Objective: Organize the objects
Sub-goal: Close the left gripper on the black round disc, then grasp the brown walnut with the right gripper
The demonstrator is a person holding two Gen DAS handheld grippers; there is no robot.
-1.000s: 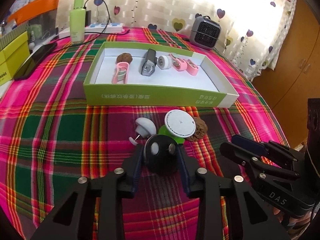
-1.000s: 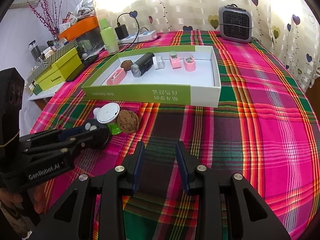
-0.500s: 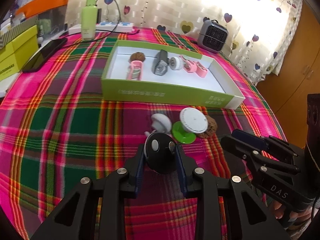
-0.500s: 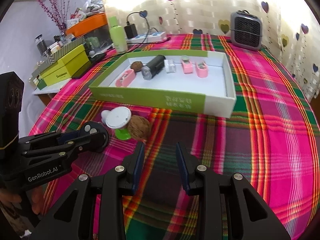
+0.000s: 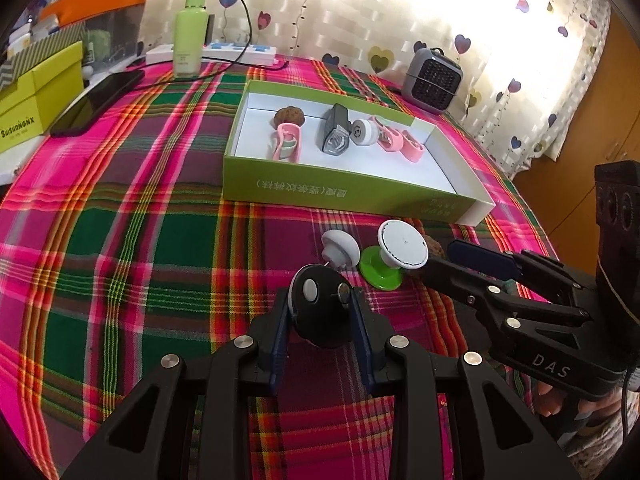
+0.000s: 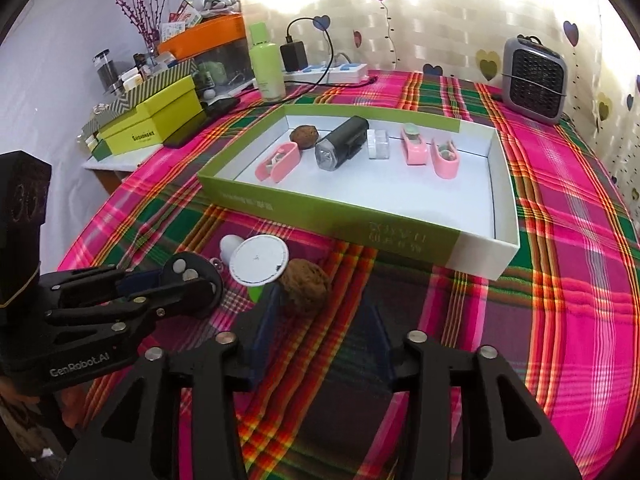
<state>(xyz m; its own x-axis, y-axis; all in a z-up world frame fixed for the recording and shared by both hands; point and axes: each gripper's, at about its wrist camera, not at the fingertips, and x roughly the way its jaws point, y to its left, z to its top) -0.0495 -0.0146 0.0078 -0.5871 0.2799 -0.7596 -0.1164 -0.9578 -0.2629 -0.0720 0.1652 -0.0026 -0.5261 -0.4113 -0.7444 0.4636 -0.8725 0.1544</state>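
Note:
My left gripper is shut on a black round device with a white and a metal button, just above the plaid cloth. It shows in the right wrist view too, as the left gripper. Beyond it lie a white mushroom-shaped knob, a white disc on a green base and a walnut. My right gripper has its jaws opening. The walnut sits just ahead between the tips, close to the left finger, and is not pressed. The green box holds another walnut, pink clips, a black lamp and a white cylinder.
At the table's back stand a green bottle, a power strip and a small grey heater. A phone and yellow-green boxes lie at the left edge. Bare plaid cloth stretches to the right of the box.
The right gripper's jaws have spread and it has drawn up to the walnut. The left gripper keeps its hold on the black device.

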